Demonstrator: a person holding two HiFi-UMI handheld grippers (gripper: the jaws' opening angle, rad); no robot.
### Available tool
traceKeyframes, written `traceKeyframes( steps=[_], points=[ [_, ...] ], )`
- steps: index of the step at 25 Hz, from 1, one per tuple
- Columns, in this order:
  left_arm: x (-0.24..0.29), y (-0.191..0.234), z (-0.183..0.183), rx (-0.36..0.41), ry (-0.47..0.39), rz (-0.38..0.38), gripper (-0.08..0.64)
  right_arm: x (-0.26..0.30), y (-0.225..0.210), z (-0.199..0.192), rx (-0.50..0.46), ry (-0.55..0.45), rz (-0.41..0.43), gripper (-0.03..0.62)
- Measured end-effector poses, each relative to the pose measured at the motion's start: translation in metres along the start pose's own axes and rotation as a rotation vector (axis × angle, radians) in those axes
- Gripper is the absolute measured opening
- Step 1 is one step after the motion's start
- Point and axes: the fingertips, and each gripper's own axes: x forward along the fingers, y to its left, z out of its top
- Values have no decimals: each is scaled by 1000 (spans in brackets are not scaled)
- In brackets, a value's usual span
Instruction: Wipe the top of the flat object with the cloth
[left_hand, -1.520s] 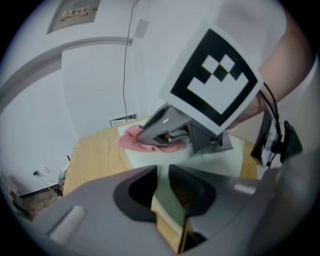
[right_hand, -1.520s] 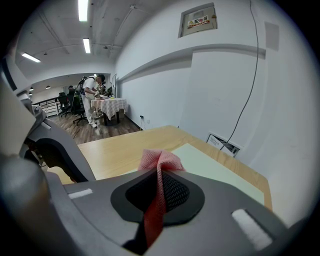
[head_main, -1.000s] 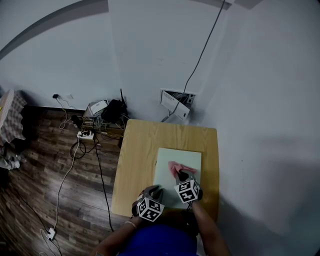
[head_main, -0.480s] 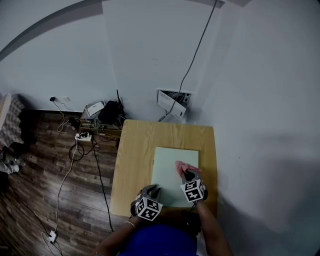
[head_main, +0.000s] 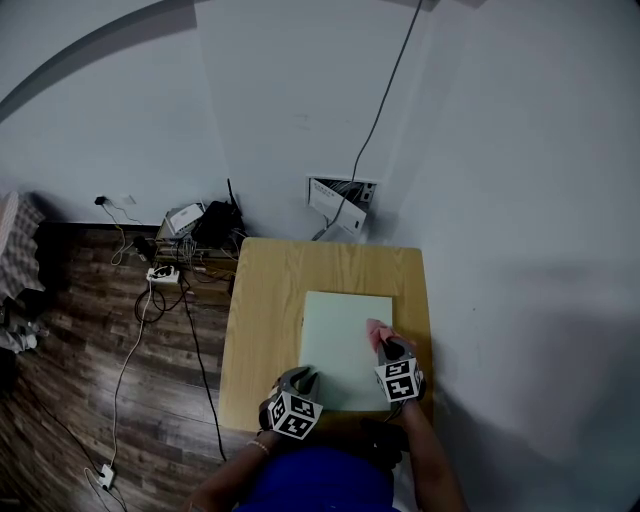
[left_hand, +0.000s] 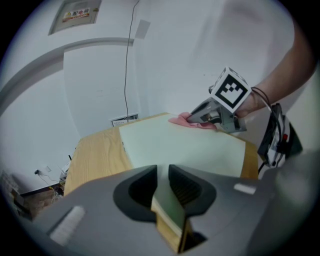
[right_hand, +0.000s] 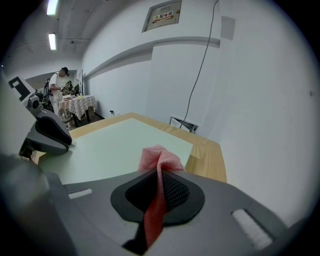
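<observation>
A pale green flat board (head_main: 342, 345) lies on the small wooden table (head_main: 262, 320). My left gripper (head_main: 300, 380) is shut on the board's near left corner (left_hand: 167, 212), pinching its edge between the jaws. My right gripper (head_main: 390, 350) is shut on a pink mesh cloth (right_hand: 159, 162) and presses it on the board's right side, close to the right edge. The cloth (head_main: 377, 333) bunches up just ahead of the jaws. In the left gripper view the right gripper (left_hand: 192, 117) and the cloth (left_hand: 181, 120) show at the board's far right.
The table stands in a corner, with the white wall (head_main: 520, 250) close along its right side. Left of it on the dark wood floor (head_main: 90, 360) lie cables, a power strip (head_main: 165, 273) and small devices. A wall box (head_main: 338, 200) with a hanging cable sits behind the table.
My right gripper has slid the cloth rightward across the board, from near its middle toward the right edge. The left gripper has kept its hold on the near corner.
</observation>
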Motion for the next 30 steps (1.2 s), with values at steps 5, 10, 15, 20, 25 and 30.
traceKeyframes(
  steps=[5, 10, 15, 20, 25, 30],
  points=[
    [-1, 0, 0, -1, 0, 2, 69, -1, 0, 0, 26, -10, -12, 14],
    [-2, -1, 1, -9, 0, 0, 69, -2, 0, 0, 27, -18, -17, 14],
    [0, 1, 0, -23, -1, -1, 69, 0, -1, 0, 24, -18, -20, 14],
    [-1, 0, 1, -22, -10, -6, 67, 0, -1, -1, 20, -17, -23, 14],
    [-12, -4, 1, -38, -4, -60, 64, -1, -2, -2, 16, -18, -27, 14],
    [-32, -4, -9, -41, -3, -78, 66, -2, 0, -1, 10, -20, -30, 14]
  ],
)
